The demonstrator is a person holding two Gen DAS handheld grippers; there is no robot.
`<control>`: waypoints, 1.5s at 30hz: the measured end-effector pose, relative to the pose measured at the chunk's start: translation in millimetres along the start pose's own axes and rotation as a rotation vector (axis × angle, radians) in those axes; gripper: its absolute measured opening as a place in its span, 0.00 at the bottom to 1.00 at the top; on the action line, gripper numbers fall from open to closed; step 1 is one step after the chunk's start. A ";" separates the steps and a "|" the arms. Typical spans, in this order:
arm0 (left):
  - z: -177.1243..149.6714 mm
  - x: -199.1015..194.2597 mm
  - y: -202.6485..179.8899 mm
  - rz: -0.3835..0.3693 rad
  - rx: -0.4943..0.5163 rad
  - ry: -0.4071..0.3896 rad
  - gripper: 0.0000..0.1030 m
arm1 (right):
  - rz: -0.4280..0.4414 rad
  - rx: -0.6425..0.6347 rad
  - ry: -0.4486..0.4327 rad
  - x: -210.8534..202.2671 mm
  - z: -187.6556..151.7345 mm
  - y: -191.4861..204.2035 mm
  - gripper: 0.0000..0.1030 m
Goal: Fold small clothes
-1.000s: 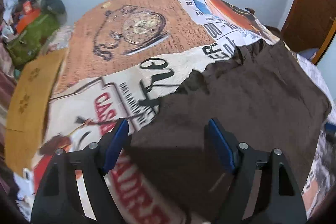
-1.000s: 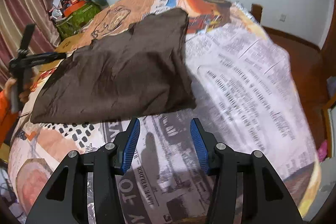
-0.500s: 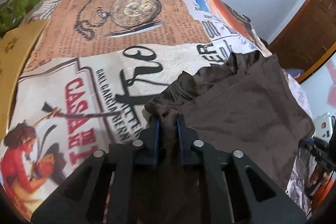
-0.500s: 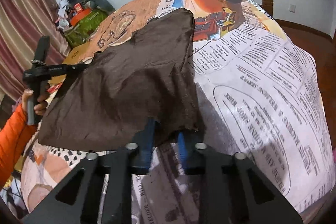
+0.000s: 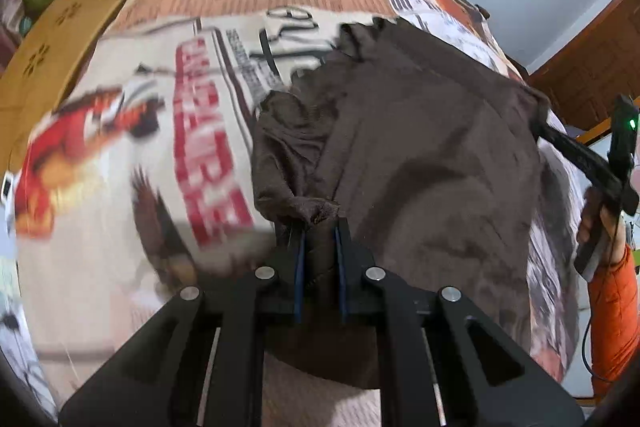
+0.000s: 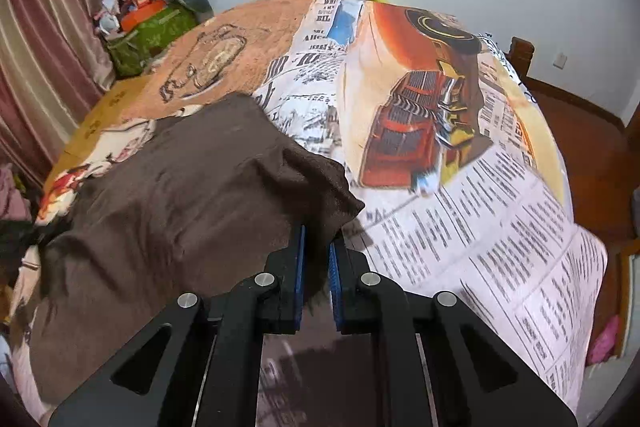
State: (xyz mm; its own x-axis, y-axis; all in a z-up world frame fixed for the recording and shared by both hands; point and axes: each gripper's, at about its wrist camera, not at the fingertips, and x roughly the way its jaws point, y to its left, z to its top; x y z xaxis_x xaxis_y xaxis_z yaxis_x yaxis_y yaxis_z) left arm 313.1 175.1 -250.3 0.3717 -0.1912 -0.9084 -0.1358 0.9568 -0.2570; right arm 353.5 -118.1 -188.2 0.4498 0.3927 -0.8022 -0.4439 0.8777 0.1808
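A dark brown garment lies on a bed with a newspaper-print cover. My left gripper is shut on a bunched corner of the garment and holds it lifted off the cover. My right gripper is shut on another corner of the same brown garment, also raised. The cloth hangs slack between the two grippers. The right gripper and the hand in an orange sleeve show at the right edge of the left wrist view.
The bed cover stretches to the right and far side. A cardboard sheet lies along the bed's left edge. A pile of clutter with a green bag sits at the far left by a curtain. Wooden floor lies right.
Both grippers closed on corners of the garment and lifted them. The cloth has been drawn toward me and its far part has folded over, exposing more bed cover.
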 end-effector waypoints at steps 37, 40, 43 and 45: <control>-91.2 -60.3 -12.6 0.153 0.008 -0.124 0.32 | 0.112 -0.151 0.193 -63.3 -135.1 86.3 0.51; -91.9 -63.3 0.0 0.140 -0.017 -0.116 0.32 | 0.098 -0.155 0.191 -62.4 -135.2 83.0 0.51; -95.3 -67.8 1.5 0.119 -0.011 -0.111 0.32 | 0.087 -0.161 0.190 -61.3 -134.8 80.0 0.51; -98.5 -70.2 -1.6 0.093 -0.007 -0.104 0.32 | 0.082 -0.154 0.193 -59.5 -132.2 77.6 0.51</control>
State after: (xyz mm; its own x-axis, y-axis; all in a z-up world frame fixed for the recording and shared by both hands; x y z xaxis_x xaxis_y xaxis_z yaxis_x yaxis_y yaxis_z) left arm 196.8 165.5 -218.6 0.4499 -0.0775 -0.8897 -0.1801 0.9679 -0.1754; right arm 189.8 -109.6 -201.7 0.2577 0.3876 -0.8851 -0.5921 0.7872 0.1724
